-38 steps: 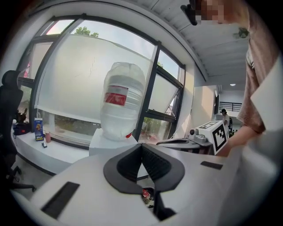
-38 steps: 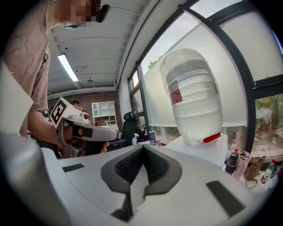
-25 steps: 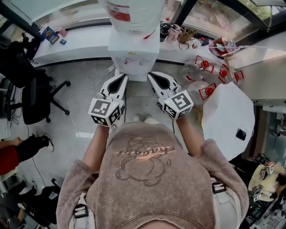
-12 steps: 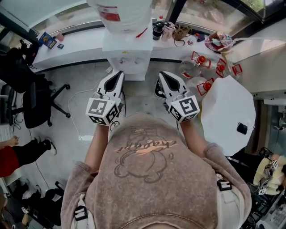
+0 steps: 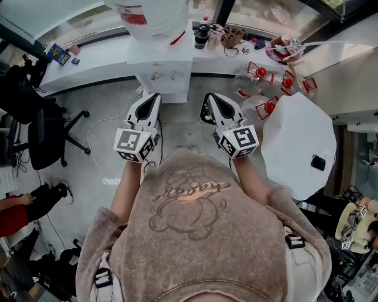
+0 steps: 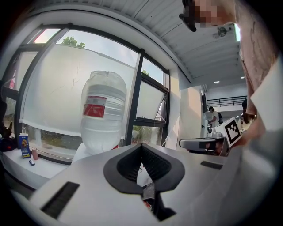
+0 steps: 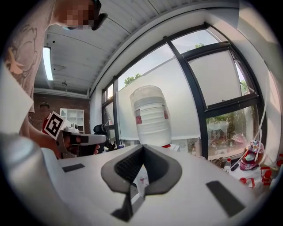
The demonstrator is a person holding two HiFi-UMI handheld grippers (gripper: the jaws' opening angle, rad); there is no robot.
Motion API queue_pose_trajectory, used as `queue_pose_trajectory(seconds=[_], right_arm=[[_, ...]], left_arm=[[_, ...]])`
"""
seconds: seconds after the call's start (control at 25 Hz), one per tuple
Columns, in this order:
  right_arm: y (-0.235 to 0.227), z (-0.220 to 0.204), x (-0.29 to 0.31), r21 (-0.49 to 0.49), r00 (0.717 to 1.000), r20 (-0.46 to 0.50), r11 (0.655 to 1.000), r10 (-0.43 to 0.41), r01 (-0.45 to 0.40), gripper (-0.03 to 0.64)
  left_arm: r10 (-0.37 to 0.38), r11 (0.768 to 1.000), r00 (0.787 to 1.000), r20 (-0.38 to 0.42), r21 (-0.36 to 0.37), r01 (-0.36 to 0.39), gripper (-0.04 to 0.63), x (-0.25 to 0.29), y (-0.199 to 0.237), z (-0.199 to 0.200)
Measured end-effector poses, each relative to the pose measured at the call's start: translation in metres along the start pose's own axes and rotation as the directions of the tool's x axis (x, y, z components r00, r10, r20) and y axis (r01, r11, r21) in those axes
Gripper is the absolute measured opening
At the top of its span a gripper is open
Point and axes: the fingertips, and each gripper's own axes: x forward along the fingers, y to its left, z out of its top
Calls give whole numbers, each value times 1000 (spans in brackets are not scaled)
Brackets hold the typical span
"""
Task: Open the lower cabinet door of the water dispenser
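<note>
The white water dispenser (image 5: 160, 65) stands against the window counter with a big bottle (image 5: 150, 15) on top. Seen from above, its lower cabinet door is hidden; my own jaws cover it in both gripper views. My left gripper (image 5: 154, 95) points level at the dispenser's front, just short of it, shut and empty. My right gripper (image 5: 207, 96) hovers to the right of the dispenser, also shut with nothing in it. The bottle (image 6: 104, 112) rises beyond the shut left gripper (image 6: 141, 145), and the bottle (image 7: 151, 115) likewise beyond the shut right gripper (image 7: 142, 146).
A black office chair (image 5: 41, 133) stands at the left. A round white table (image 5: 298, 144) with a black phone (image 5: 319, 161) is at the right. Several red-capped empty bottles (image 5: 260, 88) lie right of the dispenser. A cable (image 5: 97, 135) runs over the floor.
My right gripper has drifted to the right, away from the dispenser's front. The left one has barely shifted. Both stay shut.
</note>
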Motion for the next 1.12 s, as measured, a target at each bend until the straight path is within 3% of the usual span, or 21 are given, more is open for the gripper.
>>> queue_pose_trajectory(seconds=[0.28, 1.12], right_arm=[[-10, -19, -16, 22, 999, -20, 998, -50, 50, 6], [0, -20, -28, 20, 999, -41, 1000, -12, 13, 6]], left_arm=[[9, 999, 1000, -10, -51, -10, 12, 1, -10, -23], [68, 995, 998, 7, -76, -67, 14, -8, -17, -18]])
